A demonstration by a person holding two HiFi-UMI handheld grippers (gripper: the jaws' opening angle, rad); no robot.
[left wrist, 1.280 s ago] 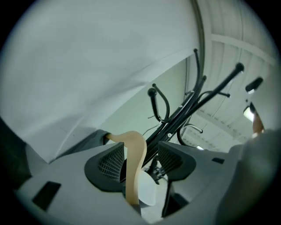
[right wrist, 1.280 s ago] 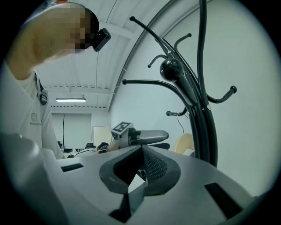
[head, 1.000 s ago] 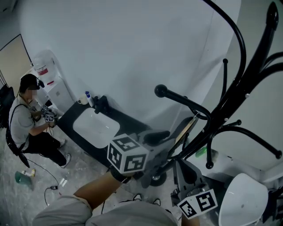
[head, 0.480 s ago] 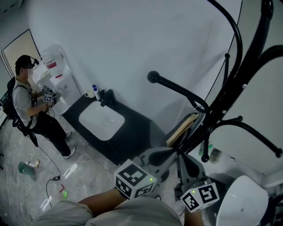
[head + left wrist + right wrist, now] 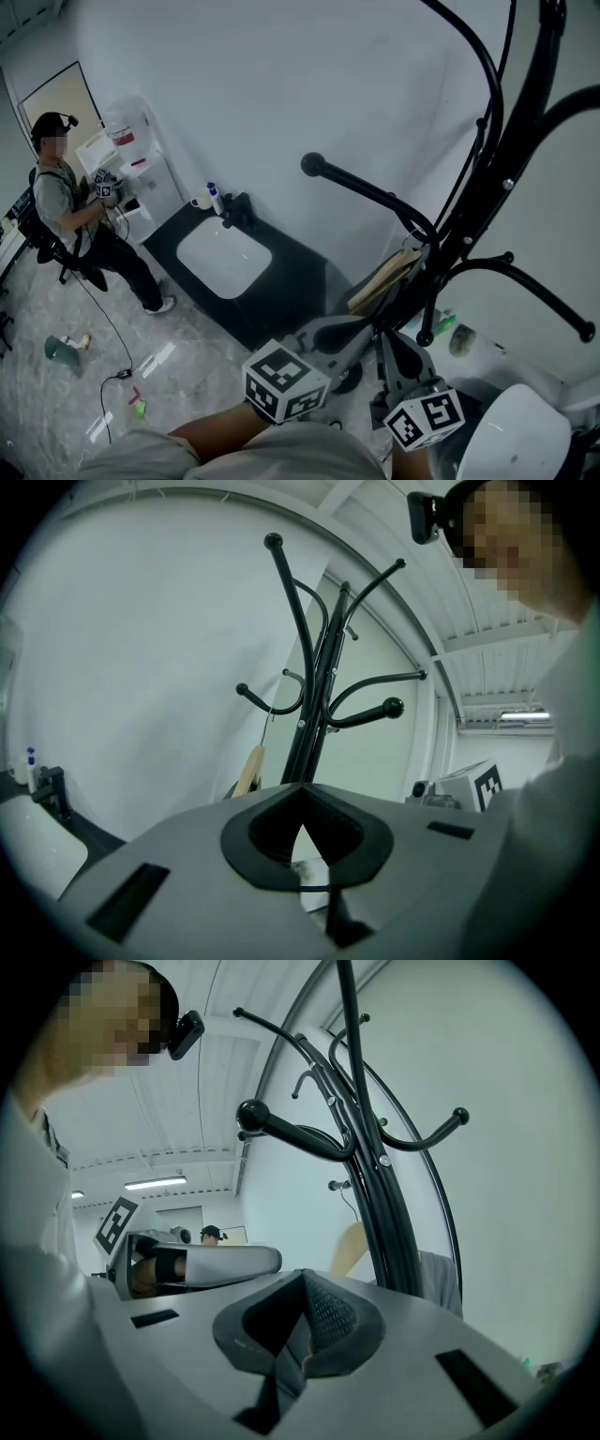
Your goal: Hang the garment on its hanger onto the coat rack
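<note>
Pale wooden hanger (image 5: 384, 279) with grey garment (image 5: 439, 1283): apparently hung on black metal coat rack (image 5: 483, 187), centre-right of head view; long axis slants lower left to upper right; left gripper (image 5: 300, 808) and right gripper (image 5: 302, 1288): both closed, empty, just below it; right nearer.

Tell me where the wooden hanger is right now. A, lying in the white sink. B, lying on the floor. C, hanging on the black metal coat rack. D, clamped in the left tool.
C: the wooden hanger hangs by its wire hook from a low arm of the black metal coat rack, close beside the pole.
</note>
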